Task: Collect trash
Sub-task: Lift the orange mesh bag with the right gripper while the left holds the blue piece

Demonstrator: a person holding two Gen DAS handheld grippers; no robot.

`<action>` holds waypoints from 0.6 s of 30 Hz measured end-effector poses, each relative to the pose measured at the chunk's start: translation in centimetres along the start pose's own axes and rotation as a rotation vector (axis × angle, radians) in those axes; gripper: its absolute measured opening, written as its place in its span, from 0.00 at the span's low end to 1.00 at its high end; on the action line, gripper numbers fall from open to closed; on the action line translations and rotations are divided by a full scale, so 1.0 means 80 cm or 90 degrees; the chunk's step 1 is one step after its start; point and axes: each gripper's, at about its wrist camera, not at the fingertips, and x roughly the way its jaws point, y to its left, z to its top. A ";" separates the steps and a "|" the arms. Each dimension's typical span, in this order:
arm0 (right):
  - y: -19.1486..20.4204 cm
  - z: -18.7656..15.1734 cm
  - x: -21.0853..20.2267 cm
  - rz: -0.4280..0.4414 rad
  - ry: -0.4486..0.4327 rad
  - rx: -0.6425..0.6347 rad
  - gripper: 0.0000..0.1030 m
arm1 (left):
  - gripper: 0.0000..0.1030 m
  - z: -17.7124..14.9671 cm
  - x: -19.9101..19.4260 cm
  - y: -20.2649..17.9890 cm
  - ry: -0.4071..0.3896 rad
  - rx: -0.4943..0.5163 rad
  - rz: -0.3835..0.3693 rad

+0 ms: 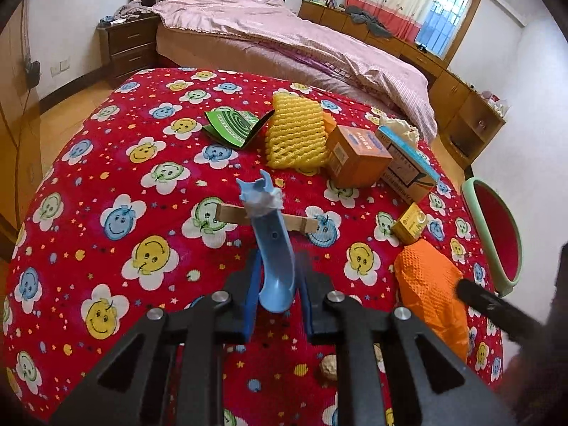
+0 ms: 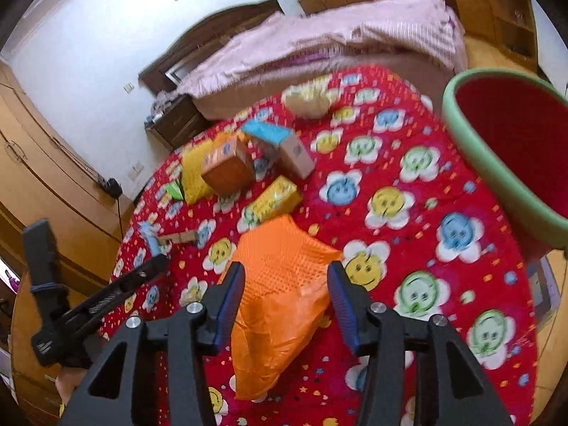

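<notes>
Your left gripper (image 1: 275, 284) is clenched on the blue plastic scoop (image 1: 273, 248): near end between the pads, long axis pointing away up the red tablecloth (image 1: 106, 163), a wooden strip (image 1: 264, 217) crossing beneath. Your right gripper (image 2: 285, 300) stands released, pads straddling the orange bag (image 2: 280, 305) without apparent contact, though blur leaves this uncertain. Beyond: yellow foam net (image 1: 294, 135), brown box (image 1: 356, 156), small yellow carton (image 2: 271, 200). Far right, green-rimmed bin (image 2: 472, 149).
</notes>
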 end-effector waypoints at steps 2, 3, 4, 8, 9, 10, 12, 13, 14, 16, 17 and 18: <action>0.007 0.001 0.012 -0.015 0.017 -0.017 0.51 | 0.19 -0.001 -0.003 0.001 -0.002 -0.001 -0.004; 0.012 0.001 0.017 -0.023 0.021 -0.030 0.52 | 0.19 -0.001 -0.004 0.001 -0.003 -0.001 -0.005; 0.018 0.001 0.021 -0.031 0.024 -0.045 0.54 | 0.19 -0.001 -0.005 0.001 -0.004 -0.001 -0.006; 0.046 0.002 0.036 -0.063 0.035 -0.115 0.63 | 0.19 -0.001 -0.009 0.004 -0.009 -0.003 -0.009; 0.050 0.002 0.039 -0.070 0.037 -0.128 0.63 | 0.19 -0.001 -0.010 0.004 -0.010 -0.004 -0.009; 0.056 0.001 0.043 -0.079 0.040 -0.144 0.63 | 0.19 -0.002 -0.011 0.005 -0.010 -0.004 -0.010; 0.065 0.000 0.051 -0.095 0.044 -0.168 0.63 | 0.19 -0.002 -0.012 0.006 -0.012 -0.002 -0.009; 0.069 -0.001 0.055 -0.099 0.046 -0.177 0.63 | 0.19 -0.002 -0.012 0.006 -0.013 -0.002 -0.009; 0.071 -0.001 0.058 -0.099 0.048 -0.180 0.62 | 0.19 -0.003 -0.013 0.006 -0.014 -0.001 -0.009; 0.070 0.000 0.062 -0.107 0.052 -0.178 0.49 | 0.19 -0.003 -0.015 0.007 -0.015 -0.001 -0.010; 0.069 0.002 0.063 -0.111 0.050 -0.178 0.38 | 0.19 -0.003 -0.015 0.007 -0.016 -0.001 -0.011; 0.068 0.003 0.061 -0.110 0.048 -0.180 0.33 | 0.19 -0.003 -0.016 0.007 -0.016 0.000 -0.012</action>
